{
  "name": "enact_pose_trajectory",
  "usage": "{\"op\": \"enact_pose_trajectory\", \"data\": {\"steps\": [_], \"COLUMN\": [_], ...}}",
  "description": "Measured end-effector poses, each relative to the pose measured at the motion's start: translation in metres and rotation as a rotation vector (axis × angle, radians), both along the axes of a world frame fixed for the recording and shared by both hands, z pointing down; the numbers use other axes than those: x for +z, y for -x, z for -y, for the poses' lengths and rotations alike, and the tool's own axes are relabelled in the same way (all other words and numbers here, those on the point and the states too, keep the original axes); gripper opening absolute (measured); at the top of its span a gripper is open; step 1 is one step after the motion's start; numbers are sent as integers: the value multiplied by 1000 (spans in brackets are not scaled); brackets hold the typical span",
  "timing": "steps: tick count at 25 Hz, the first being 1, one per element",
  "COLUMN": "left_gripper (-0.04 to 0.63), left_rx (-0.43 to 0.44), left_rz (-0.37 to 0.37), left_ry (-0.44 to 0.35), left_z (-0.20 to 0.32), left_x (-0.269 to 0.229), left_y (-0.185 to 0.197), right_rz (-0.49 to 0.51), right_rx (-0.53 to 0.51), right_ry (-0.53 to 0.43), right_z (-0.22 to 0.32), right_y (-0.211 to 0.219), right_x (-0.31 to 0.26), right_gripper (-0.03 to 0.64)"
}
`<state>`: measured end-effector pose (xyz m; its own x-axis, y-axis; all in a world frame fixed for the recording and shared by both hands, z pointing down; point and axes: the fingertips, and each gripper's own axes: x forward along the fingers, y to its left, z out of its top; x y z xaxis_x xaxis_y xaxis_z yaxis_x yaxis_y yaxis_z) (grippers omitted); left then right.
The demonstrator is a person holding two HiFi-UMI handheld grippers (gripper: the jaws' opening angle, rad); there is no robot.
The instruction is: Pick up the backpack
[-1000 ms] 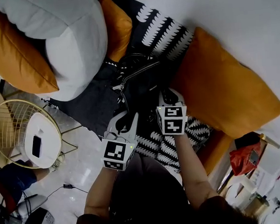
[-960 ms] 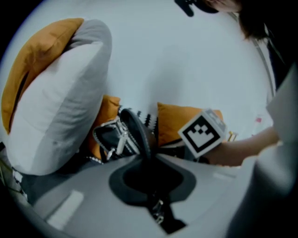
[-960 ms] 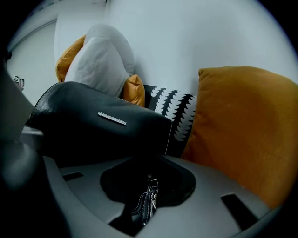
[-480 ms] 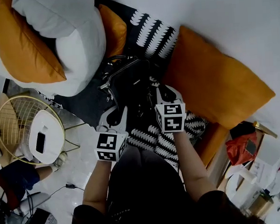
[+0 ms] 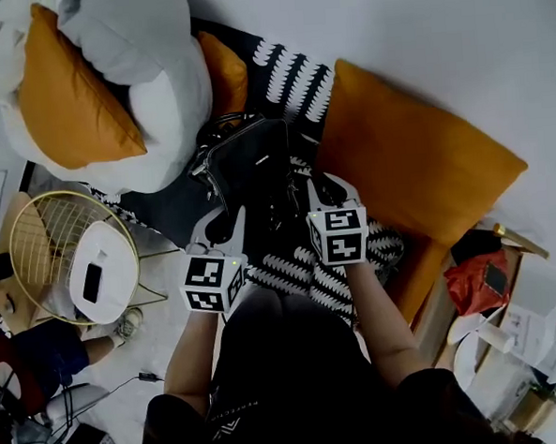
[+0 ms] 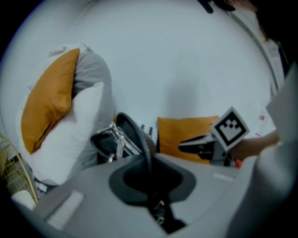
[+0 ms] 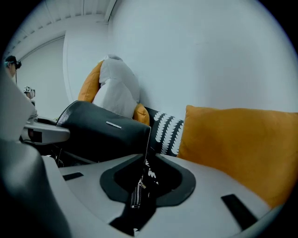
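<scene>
Orange cushions and white pillows lean against a white wall; a gold wire stand, perhaps a side table, sits on pale floor.

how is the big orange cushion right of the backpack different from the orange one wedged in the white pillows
The big orange cushion lies in the open with nearly its whole face showing; the wedged orange cushion is partly covered by white pillows. The big orange cushion looks larger in the head view. It sits right of the backpack, while the wedged one sits left. Both are plain orange.
</scene>
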<state>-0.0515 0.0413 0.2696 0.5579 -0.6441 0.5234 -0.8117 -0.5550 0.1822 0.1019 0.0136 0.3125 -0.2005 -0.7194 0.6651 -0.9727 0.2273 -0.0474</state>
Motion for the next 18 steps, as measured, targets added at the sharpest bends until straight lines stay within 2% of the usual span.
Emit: {"op": "enact_pose_trajectory", "data": {"steps": [18], "left_gripper": [28], "left_rx": [-12], "left_rz": [-10], "left_ry": [-43], "left_z": [-21], "left_x": [-66], "left_y": [8], "right_rz": [42], "right_rx": [8], "right_ry": [-70], "right_z": [-33], "right_y": [0], "right_x": [-70], "right_gripper": [48]}}
